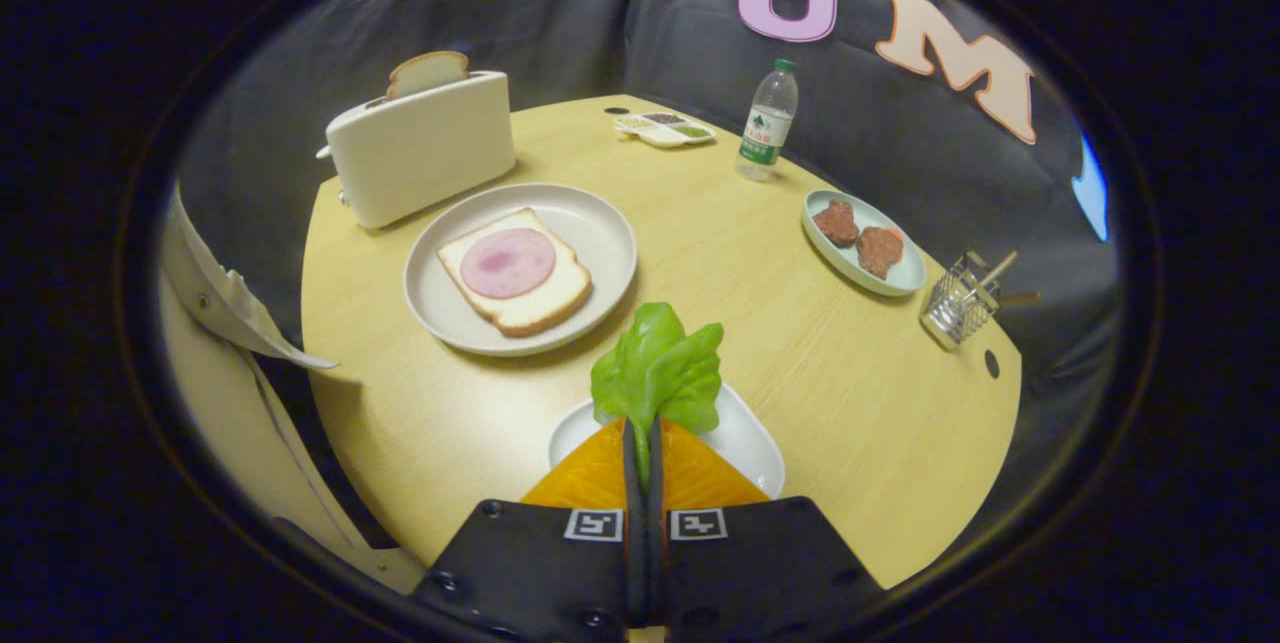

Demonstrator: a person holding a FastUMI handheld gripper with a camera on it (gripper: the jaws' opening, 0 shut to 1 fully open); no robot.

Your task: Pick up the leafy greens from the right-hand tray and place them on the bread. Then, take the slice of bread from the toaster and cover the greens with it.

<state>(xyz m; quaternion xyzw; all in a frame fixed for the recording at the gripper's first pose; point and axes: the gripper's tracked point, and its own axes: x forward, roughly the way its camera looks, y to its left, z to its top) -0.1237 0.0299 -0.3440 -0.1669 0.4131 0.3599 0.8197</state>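
Two fingers of the gripper [641,443] are pressing together on the stem of the greens [660,368], with the leaves standing up just ahead of the fingertips. The greens are sitting above the near white tray [745,443], which is lying on the table [720,263] directly under and beyond the fingers. Whether the leaves are touching the tray or hanging clear of it I cannot tell.

Beyond the greens and to the left, a round plate [590,223] is holding a slice of bread [525,288] with a pink round of ham [507,262] lying on top. Farther left, at the far edge, a toaster [420,148] is standing with a second slice [428,72] poking up out of its slot.

To the right, well apart from the greens, an oval dish [905,273] is carrying two brown patties [858,235]. A small wire basket [958,308] is sitting near the right edge, just beside that dish. At the far side, a bottle [768,120] is standing upright, with a small divided tray [665,129] just to its left.
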